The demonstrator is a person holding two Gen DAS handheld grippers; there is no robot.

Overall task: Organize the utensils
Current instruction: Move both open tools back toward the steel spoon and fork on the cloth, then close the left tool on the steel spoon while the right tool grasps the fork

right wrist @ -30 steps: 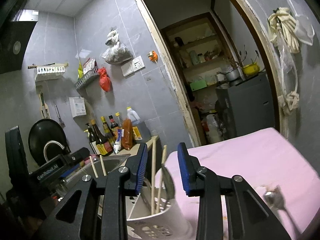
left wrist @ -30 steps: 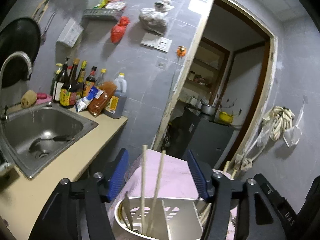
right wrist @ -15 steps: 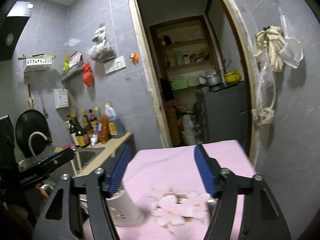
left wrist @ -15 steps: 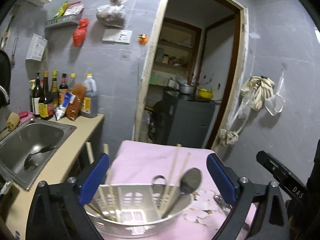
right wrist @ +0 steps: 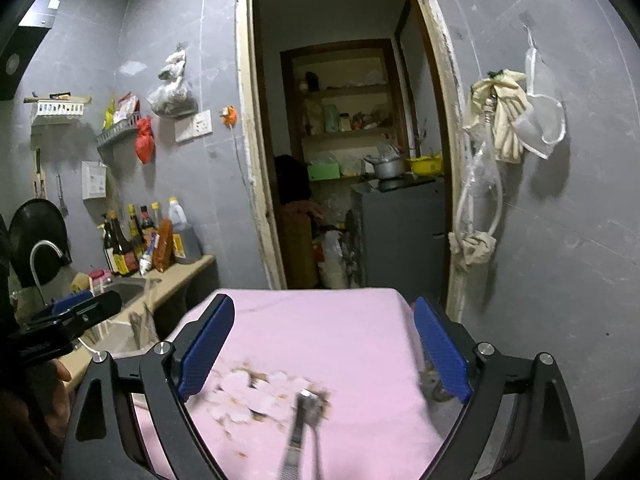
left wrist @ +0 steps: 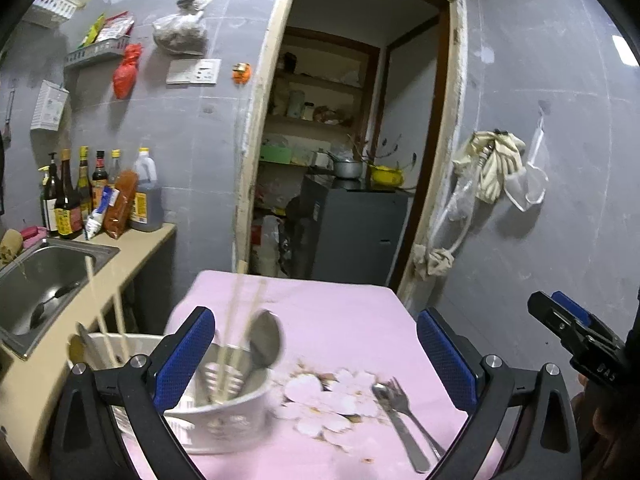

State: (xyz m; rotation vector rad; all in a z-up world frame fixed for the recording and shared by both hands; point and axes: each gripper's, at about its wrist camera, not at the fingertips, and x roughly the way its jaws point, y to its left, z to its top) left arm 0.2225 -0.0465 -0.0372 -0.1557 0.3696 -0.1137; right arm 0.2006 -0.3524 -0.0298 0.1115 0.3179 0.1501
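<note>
In the left wrist view, going left to right: the sink (left wrist: 44, 276) sits at nine o'clock with a dark ladle (left wrist: 52, 304) lying in its basin, and the bottles (left wrist: 92, 196) stand in a row behind it on the counter (left wrist: 156, 236). At about seven o'clock the white caddy (left wrist: 224, 412) stands on the left part of the pink cloth (left wrist: 340, 316) — a round plastic holder with slotted walls and a divider inside. Pale chopsticks (left wrist: 232, 332) lean upright in it, blurred, beside a steel spoon (left wrist: 264, 340) whose bowl points up; another pair of sticks rises from its left compartment. The left gripper (left wrist: 316, 356) is spread wide with nothing between its blue pads (left wrist: 184, 356), the left pad overlapping the caddy's rim in the picture. Whether it touches, I cannot tell. At five o'clock a second spoon (left wrist: 396, 428) and a fork (left wrist: 404, 396) lie side by side on the cloth, touching, just right of the printed white flowers (left wrist: 320, 400).

In the right wrist view, the left tool shows at nine o'clock above the sink. The right gripper (right wrist: 320, 356) is spread wide too, holding nothing, and at six o'clock the blurred cutlery (right wrist: 304, 424) lies on the cloth between its fingers — near the flower print.
</note>
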